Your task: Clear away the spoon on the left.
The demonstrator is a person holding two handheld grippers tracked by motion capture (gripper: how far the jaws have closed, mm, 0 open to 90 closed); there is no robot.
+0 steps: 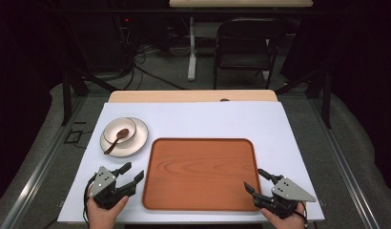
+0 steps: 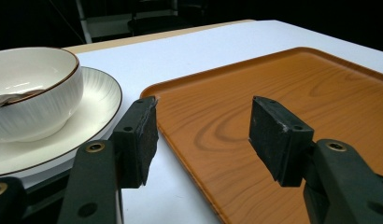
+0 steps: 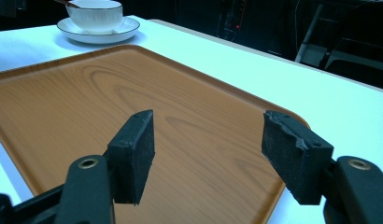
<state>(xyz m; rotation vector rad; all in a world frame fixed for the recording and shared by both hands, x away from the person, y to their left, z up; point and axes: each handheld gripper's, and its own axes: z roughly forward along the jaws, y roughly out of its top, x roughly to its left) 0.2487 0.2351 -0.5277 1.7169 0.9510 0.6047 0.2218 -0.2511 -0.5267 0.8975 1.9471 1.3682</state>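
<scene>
A wooden tray (image 1: 199, 174) lies bare in the middle of the white table top. Left of its far corner stands a white bowl (image 1: 119, 130) on a white plate (image 1: 138, 138), with a brown spoon (image 1: 116, 140) resting in the bowl. My left gripper (image 1: 130, 172) is open by the tray's near left corner, its jaws spanning the tray's edge (image 2: 180, 154), the bowl (image 2: 31, 91) and plate (image 2: 98, 105) just beyond. My right gripper (image 1: 254, 180) is open over the tray's near right corner (image 3: 189, 140), nothing between its fingers. Far off stands the bowl (image 3: 95, 14).
The white sheet (image 1: 193, 119) covers the table, and its near edge runs just under my hands. A black folding chair (image 1: 243, 45) and a table leg (image 1: 191, 47) stand beyond the far edge. Cables lie on the floor behind.
</scene>
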